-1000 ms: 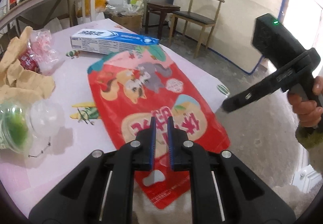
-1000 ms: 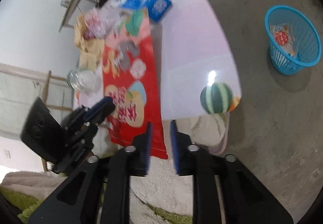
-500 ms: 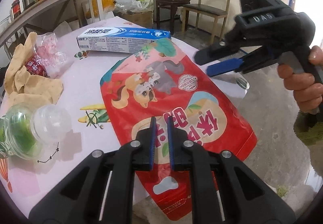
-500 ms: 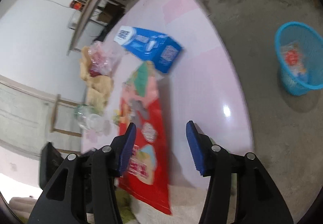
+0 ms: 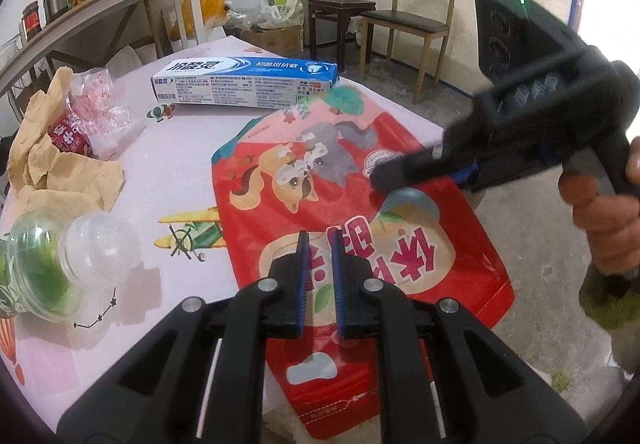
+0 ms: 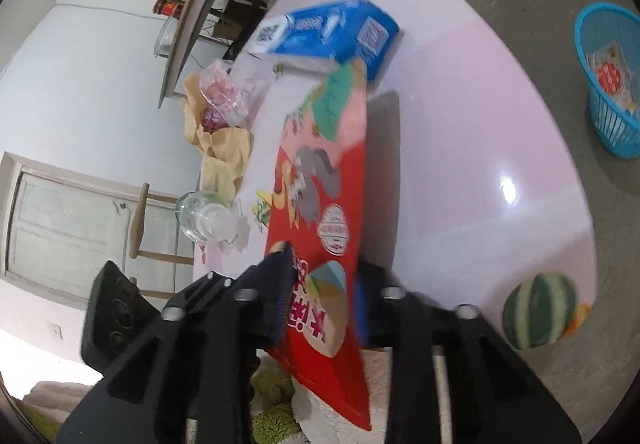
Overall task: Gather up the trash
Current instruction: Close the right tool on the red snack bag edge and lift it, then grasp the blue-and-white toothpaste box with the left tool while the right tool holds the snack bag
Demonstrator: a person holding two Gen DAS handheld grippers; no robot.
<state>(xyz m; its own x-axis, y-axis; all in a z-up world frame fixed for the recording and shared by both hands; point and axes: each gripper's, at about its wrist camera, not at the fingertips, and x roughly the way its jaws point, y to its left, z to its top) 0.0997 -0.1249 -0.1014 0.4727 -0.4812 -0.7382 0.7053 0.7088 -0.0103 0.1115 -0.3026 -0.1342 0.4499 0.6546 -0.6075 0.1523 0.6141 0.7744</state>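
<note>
From the left wrist, the red snack bag (image 5: 344, 228) lies flat on the pink table (image 5: 168, 172), its near end hanging past the table edge; take it as the landmark. The left gripper (image 5: 318, 264) hovers over the bag's near half with its jaws almost together and nothing between them. Beyond the bag lies a toothpaste box (image 5: 248, 82); to the bag's left sit a clear bottle (image 5: 60, 264) and crumpled brown paper (image 5: 60, 168) with a plastic wrapper (image 5: 96, 116). The right gripper (image 5: 384, 176) comes in from the bag's right side, held by a hand (image 5: 604, 212), its tips at the bag's right edge. From the right wrist, the bag (image 6: 320, 244) stands between the right gripper's (image 6: 320, 296) closing jaws, its edge lifted off the table; whether the pads already press on it is blurred. The blue basket (image 6: 608, 84) stands on the floor well away from the bag, across the table. The risk, as I judge it: the grip catches only a thin slippery edge, so the bag could slide out on the lift, or sweep the toothpaste box along as it leaves. Compared with a second ago, the right gripper has come from beside the table onto the bag, opened and begun closing; the left has barely shifted.
</note>
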